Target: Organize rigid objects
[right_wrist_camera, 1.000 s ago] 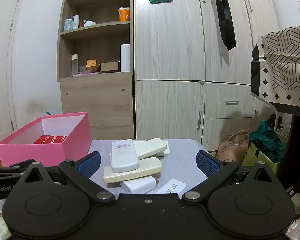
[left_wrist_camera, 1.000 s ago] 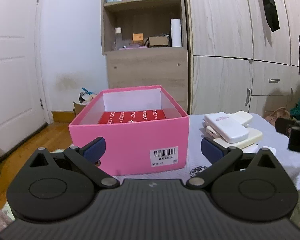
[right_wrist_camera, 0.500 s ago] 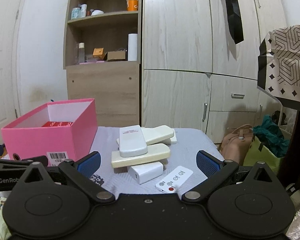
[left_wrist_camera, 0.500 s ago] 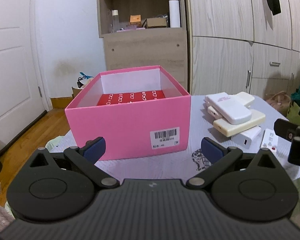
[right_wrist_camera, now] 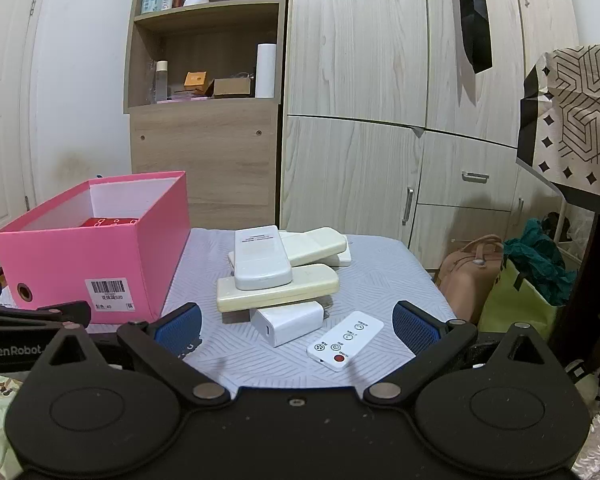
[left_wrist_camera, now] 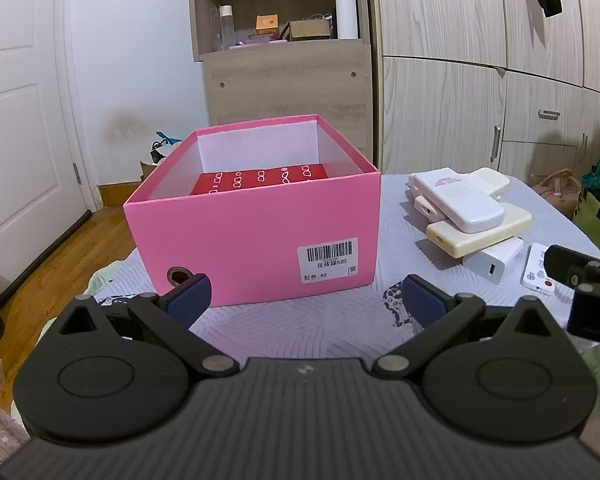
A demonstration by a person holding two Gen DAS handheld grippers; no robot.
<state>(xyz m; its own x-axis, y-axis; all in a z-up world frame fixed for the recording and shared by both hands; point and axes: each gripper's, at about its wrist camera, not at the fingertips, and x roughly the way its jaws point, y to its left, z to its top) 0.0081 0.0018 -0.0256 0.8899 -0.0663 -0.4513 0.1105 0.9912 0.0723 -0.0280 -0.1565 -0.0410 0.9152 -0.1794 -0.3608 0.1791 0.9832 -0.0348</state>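
Note:
An open pink box (left_wrist_camera: 252, 236) (right_wrist_camera: 80, 256) stands on the grey-clothed table, with a red patterned box (left_wrist_camera: 260, 178) inside it. To its right lies a pile of white and cream remotes (right_wrist_camera: 276, 272) (left_wrist_camera: 468, 212) resting on a white charger block (right_wrist_camera: 288, 322) (left_wrist_camera: 492, 260). A small flat white remote with a red button (right_wrist_camera: 346, 340) (left_wrist_camera: 538, 270) lies nearest to me. My left gripper (left_wrist_camera: 304, 300) is open, just in front of the pink box. My right gripper (right_wrist_camera: 296, 328) is open, low over the table before the charger and the small remote.
The table cloth (right_wrist_camera: 380, 280) ends at the right, where a tan bag (right_wrist_camera: 468, 272) and a green bag (right_wrist_camera: 532, 280) sit on the floor. Wooden wardrobes (right_wrist_camera: 360, 120) and a shelf unit (right_wrist_camera: 204, 60) stand behind. A patterned paper bag (right_wrist_camera: 572, 120) hangs at right.
Both grippers have risen and tipped downward, so the table top and the small remote have come into view. Both stay open and nothing on the table has moved.

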